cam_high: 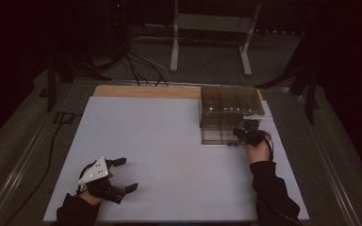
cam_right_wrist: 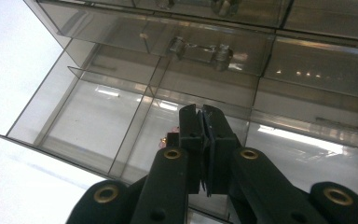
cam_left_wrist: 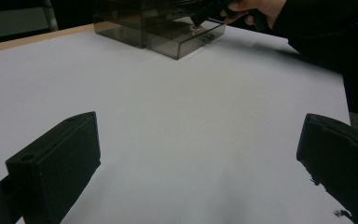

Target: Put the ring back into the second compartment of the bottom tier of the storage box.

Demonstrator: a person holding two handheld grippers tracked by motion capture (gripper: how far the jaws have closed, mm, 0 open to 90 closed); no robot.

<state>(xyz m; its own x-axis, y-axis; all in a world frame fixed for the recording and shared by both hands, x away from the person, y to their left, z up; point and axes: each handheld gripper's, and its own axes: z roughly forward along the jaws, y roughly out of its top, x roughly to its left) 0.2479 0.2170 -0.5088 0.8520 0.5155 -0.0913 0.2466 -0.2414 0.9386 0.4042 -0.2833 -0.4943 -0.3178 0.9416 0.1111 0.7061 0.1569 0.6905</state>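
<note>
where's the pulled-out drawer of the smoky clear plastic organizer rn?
High view: far right of the white table, the open drawer juts from the smoky plastic organizer's bottom row, the shut right gripper above it.

Most of the white surface (cam_high: 169, 155) is wide open, so a hand could slide anywhere across the middle and left side. The one real obstacle is the smoky plastic drawer box (cam_high: 231, 106) at the far right (its bottom drawer (cam_high: 219, 136) sticks out toward the person). The right gripper (cam_right_wrist: 205, 135) already sits over that drawer.
</note>
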